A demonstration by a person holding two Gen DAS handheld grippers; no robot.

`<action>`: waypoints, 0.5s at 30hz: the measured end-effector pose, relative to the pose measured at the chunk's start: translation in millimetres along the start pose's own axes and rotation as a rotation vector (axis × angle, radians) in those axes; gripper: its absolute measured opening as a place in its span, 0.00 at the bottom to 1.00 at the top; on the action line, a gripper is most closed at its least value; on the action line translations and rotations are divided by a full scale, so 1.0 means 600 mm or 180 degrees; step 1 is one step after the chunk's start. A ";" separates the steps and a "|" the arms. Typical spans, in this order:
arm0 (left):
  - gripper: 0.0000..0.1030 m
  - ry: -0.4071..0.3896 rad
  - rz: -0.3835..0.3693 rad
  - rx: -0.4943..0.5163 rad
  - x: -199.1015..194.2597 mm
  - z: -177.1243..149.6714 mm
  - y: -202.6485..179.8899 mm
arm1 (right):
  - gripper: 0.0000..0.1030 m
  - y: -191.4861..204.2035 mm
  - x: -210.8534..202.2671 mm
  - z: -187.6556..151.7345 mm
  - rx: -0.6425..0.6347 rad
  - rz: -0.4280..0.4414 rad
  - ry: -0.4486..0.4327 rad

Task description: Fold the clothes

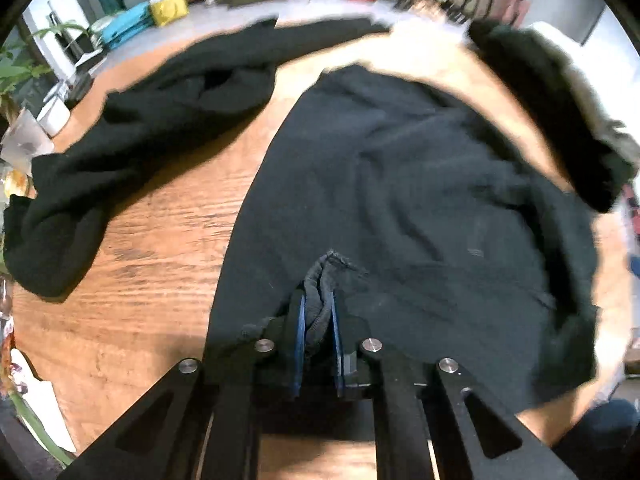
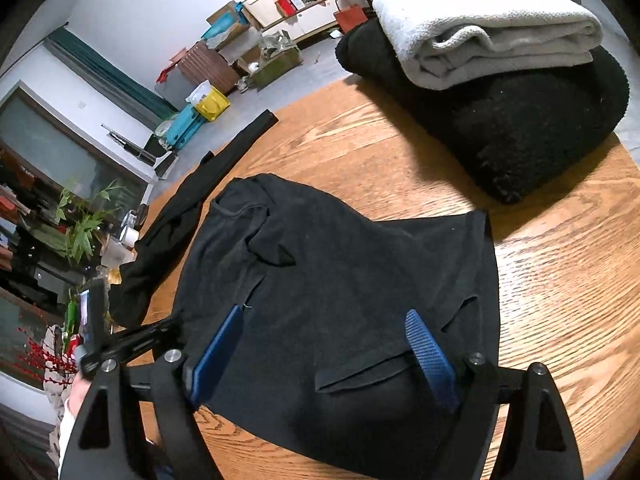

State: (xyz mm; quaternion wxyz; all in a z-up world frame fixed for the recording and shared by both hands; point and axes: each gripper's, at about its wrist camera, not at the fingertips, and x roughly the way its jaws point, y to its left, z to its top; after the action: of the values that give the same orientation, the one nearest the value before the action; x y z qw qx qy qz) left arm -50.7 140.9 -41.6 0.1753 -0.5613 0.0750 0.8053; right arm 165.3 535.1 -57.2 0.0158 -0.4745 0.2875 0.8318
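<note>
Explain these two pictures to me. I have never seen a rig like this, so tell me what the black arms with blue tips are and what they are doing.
No robot here: a person holds one two-finger gripper in each hand, each with a camera looking along its fingers. In the left view, the left gripper is shut on a bunched edge of the black garment spread on the wooden table. In the right view, the right gripper is open above the same cloth. Further back sit a white towel on a folded black fleece, and another dark garment.
</note>
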 end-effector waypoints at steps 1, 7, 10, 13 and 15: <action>0.11 -0.0084 -0.0086 -0.0009 -0.029 -0.009 0.003 | 0.84 -0.001 0.000 0.000 0.0010 -0.0001 0.0001; 0.11 -0.0358 -0.0564 -0.0150 -0.182 -0.114 0.048 | 0.84 -0.003 0.001 -0.001 0.0064 0.0032 0.0014; 0.15 -0.0220 -0.0569 -0.0358 -0.186 -0.167 0.085 | 0.84 0.000 0.001 -0.003 0.0051 0.0029 0.0007; 0.40 -0.0116 -0.0391 -0.0572 -0.181 -0.195 0.119 | 0.84 0.000 0.005 -0.003 0.0018 -0.0066 0.0004; 0.63 -0.0237 -0.0232 -0.0670 -0.190 -0.195 0.132 | 0.84 0.000 0.009 -0.003 0.0000 -0.0126 0.0017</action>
State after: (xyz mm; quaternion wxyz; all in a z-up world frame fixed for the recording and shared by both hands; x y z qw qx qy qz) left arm 58.3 7.7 16.1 0.1472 -0.5486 -0.0370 0.8222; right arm 163.6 533.1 -62.3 0.0314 -0.4824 0.2781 0.8300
